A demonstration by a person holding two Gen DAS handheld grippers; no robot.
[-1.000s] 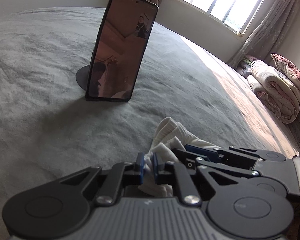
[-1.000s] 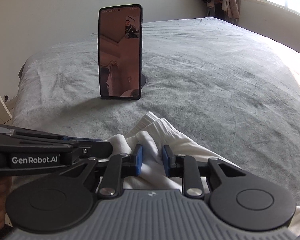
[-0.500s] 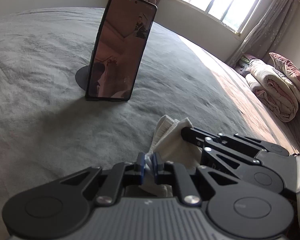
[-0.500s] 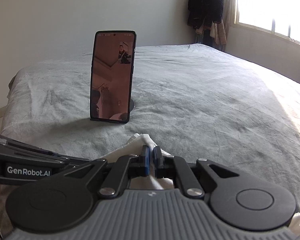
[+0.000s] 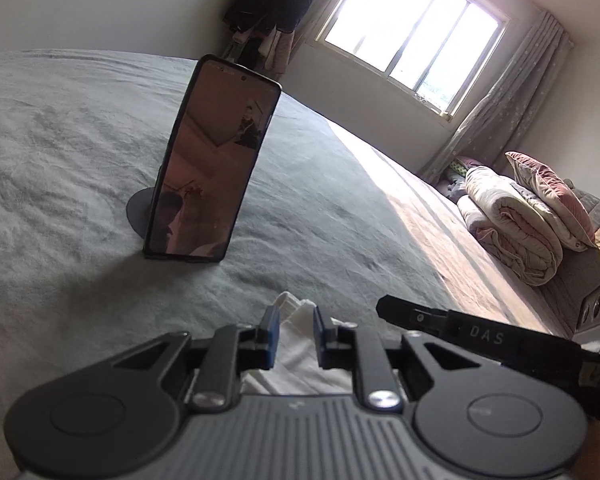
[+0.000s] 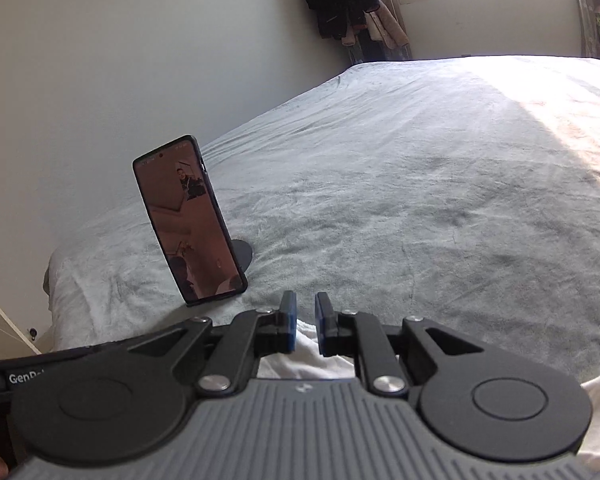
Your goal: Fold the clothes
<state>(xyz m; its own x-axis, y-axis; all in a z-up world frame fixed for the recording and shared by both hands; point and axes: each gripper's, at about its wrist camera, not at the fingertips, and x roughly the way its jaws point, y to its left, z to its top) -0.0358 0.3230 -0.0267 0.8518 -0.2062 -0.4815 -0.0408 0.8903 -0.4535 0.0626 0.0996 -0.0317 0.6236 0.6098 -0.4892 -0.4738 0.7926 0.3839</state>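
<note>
The white cotton garment [image 5: 296, 356] lies bunched on the grey plush bed [image 5: 80, 160], beneath both tools. The left tool [image 5: 293, 334] and right tool [image 6: 303, 326] each stand slightly parted, gripping nothing.

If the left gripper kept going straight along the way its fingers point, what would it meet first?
Most likely the white garment lying between and just past the left gripper, then the grey bedspread; the phone stands off to the left, though depth is unclear.
</note>
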